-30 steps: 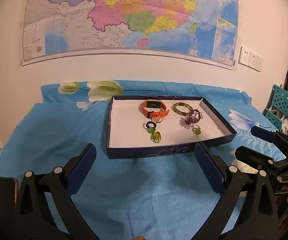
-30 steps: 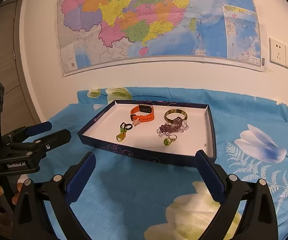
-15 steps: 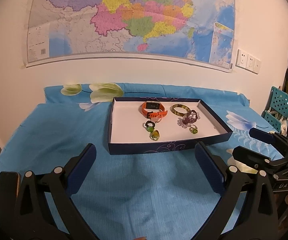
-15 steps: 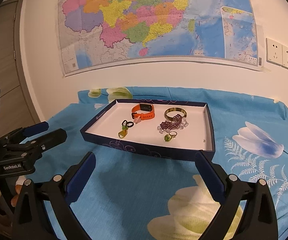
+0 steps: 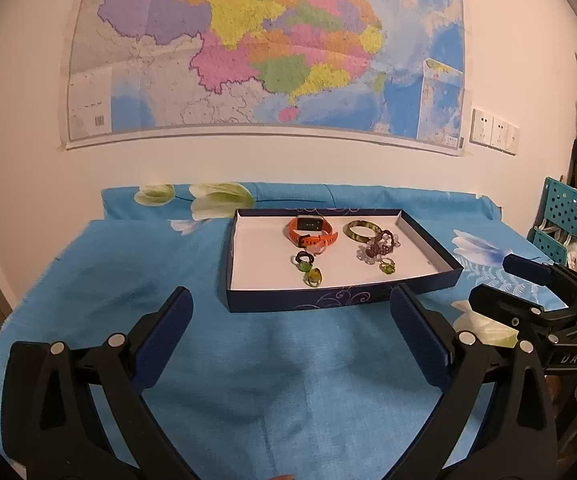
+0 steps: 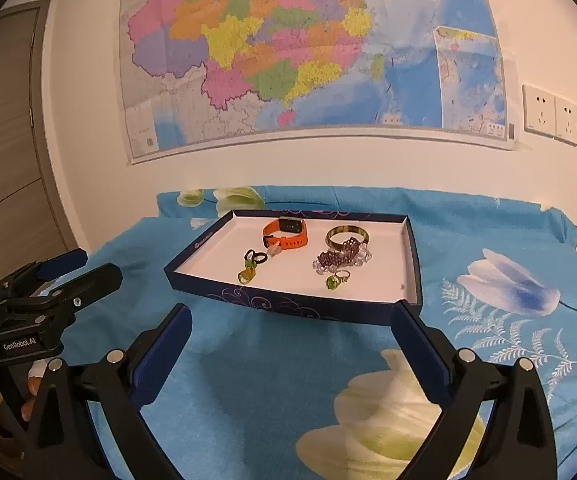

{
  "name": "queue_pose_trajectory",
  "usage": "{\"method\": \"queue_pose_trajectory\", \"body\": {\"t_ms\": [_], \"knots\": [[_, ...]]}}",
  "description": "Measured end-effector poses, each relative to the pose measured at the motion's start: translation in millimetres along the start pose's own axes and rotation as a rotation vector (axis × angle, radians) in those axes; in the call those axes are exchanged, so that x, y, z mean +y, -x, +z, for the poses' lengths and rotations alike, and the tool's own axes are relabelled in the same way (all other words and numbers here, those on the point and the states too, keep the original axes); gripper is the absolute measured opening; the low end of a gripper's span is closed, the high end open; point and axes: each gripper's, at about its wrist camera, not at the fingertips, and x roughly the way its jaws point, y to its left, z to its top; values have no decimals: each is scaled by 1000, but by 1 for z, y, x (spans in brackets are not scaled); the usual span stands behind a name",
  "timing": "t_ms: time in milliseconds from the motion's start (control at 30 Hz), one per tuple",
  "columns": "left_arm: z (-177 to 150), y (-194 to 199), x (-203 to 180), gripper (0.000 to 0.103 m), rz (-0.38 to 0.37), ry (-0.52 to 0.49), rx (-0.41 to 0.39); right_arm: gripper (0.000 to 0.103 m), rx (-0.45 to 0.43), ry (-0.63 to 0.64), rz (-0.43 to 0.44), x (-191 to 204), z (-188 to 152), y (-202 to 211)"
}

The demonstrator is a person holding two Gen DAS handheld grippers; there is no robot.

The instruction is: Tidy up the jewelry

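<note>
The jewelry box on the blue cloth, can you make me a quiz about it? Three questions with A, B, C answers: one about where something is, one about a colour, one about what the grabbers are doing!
1. Where is the watch?
A. inside the tray, near its far wall
B. on the cloth, outside the tray
C. between a gripper's fingers

2. What colour is the watch's strap?
A. white
B. orange
C. pink

3. How are the left hand-held gripper and the right hand-held gripper?
A. both shut on a ring
B. one open, one shut
C. both open and holding nothing

Answers:
1. A: the watch lies on the tray's white floor, close to the back wall.
2. B: the strap is bright orange in both views.
3. C: each gripper's fingers stand wide apart over the cloth, short of the tray.
</note>
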Motion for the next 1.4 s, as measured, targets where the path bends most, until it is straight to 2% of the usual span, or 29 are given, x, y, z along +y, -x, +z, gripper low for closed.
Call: {"method": "queue_pose_trajectory", "body": {"t_ms": [567, 1400], "knots": [[-2, 22, 1, 97, 29, 2, -69, 96, -44, -1, 2, 3, -6, 13], [-2, 30, 0, 97, 44, -3, -99, 96, -50, -6, 2, 3, -7, 16]]}}
